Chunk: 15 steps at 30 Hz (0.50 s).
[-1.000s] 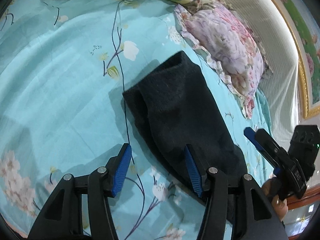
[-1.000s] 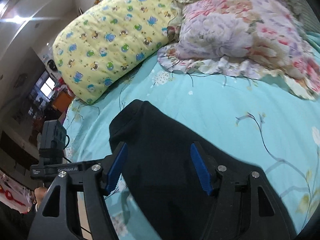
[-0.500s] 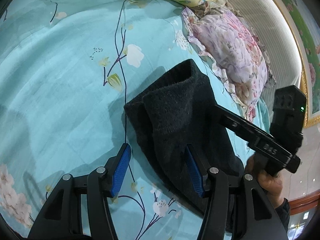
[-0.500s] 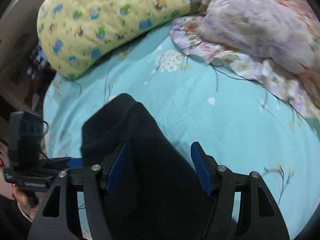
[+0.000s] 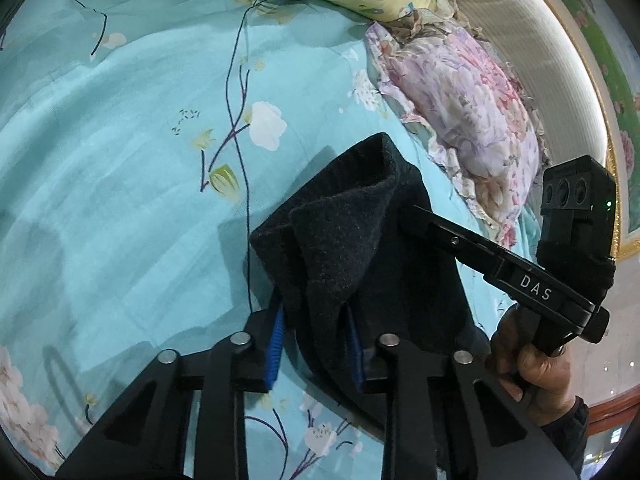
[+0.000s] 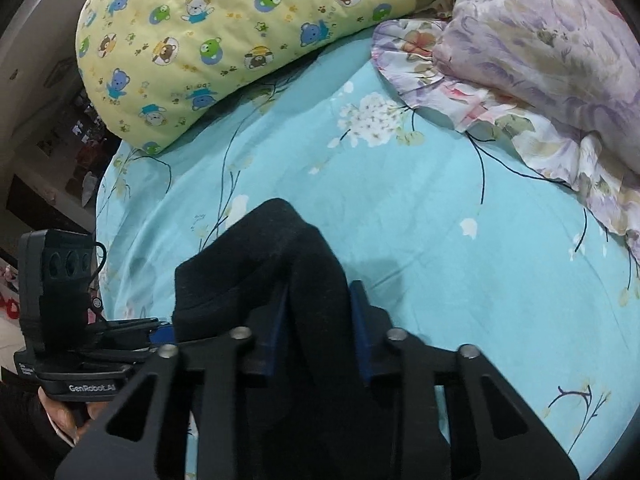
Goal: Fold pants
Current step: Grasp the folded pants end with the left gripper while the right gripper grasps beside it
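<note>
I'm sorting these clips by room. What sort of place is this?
Most likely a home bedroom. The dark pants lie on a bed with a turquoise floral sheet. A yellow bear-print pillow and a pink floral pillow sit at its head, against a padded headboard.

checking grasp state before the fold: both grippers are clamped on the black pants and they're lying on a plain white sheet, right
Not quite. Both the left gripper and the right gripper are clamped on the black pants, but the sheet is turquoise with a flower-and-branch print, not plain white. Either wrist view shows it.
</note>
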{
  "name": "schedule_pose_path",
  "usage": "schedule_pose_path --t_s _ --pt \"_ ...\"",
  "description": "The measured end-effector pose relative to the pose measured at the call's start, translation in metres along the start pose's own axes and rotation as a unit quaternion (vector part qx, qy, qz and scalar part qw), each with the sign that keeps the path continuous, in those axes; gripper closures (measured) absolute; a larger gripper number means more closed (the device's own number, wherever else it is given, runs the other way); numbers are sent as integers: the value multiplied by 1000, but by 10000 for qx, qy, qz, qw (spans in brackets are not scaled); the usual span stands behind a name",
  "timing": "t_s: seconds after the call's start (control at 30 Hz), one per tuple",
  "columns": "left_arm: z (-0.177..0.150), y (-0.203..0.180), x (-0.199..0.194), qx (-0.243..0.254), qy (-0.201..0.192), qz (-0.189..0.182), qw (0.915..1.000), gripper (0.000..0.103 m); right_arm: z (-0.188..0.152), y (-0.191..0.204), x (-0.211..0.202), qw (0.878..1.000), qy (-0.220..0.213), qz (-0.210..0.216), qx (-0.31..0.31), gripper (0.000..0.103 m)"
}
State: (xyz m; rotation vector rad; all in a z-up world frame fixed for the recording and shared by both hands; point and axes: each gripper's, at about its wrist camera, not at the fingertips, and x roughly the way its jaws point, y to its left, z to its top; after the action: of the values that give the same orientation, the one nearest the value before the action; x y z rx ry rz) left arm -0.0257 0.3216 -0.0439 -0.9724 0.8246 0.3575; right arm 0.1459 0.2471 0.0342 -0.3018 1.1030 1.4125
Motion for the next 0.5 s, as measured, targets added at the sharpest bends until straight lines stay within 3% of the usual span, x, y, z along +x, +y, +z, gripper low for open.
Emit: schedule_pose_path --t_s 0.2,0.5 --pt "-4 -15 -18 175 -150 -129 9997 83 -5 7 -23 9997 -220 99 97 81" --pt "-20 -58 -56 656 -381 -464 9960 85 -27 16 -89 9959 -847 211 253 85"
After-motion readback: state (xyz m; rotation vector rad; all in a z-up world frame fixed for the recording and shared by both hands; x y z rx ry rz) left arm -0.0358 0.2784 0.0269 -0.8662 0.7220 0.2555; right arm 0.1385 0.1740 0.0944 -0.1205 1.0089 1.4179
